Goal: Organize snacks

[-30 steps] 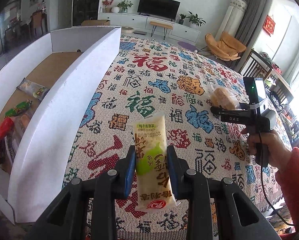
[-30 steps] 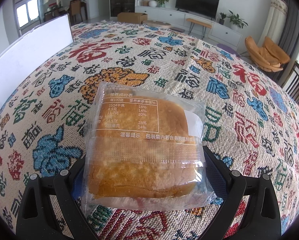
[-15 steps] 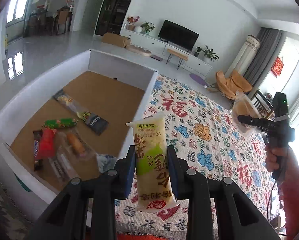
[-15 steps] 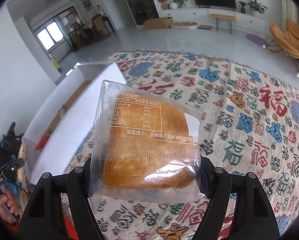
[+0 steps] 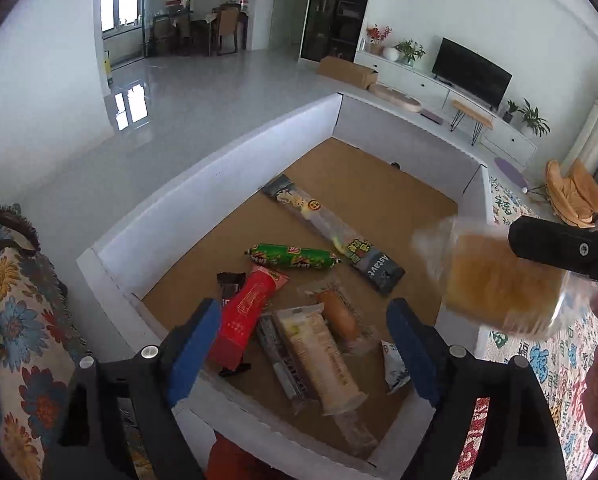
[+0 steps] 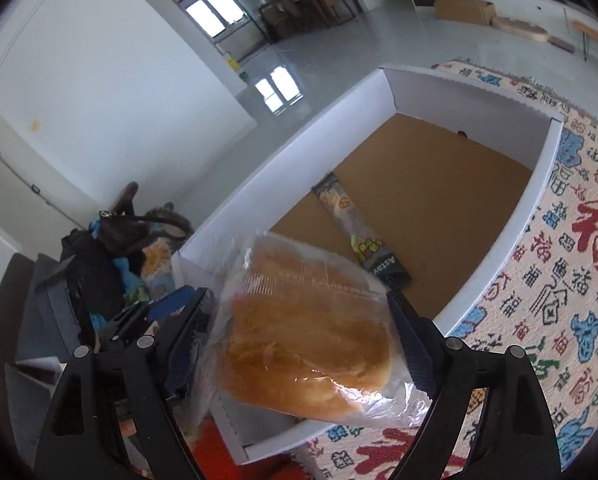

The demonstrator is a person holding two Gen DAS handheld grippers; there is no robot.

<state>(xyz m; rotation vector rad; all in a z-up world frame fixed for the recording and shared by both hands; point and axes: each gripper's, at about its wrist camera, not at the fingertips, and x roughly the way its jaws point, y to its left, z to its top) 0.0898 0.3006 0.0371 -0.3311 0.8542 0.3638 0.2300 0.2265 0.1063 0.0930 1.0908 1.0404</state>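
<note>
Between the blue pads of the left gripper [image 5: 303,312]: nothing; its jaws have just been opening and stand wide over the box.
Long cream plastic snack packet [image 5: 319,356]: lies right below, on the snack pile.
Right gripper [image 6: 299,300]: jaws just opening too; the clear-bagged golden bread [image 6: 307,340] tilts between them, apparently let go.
White cardboard box [image 6: 439,92]: under the bread, likely its landing place; far half bare.

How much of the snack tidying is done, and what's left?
Done: several wrapped snacks lie in the white cardboard box, including the pale yellow packet below the left hand-held gripper, whose jaws just opened. In hand: the clear-wrapped bread between the jaws, just opening, of the right hand-held gripper. Left: it landing inside.
</note>
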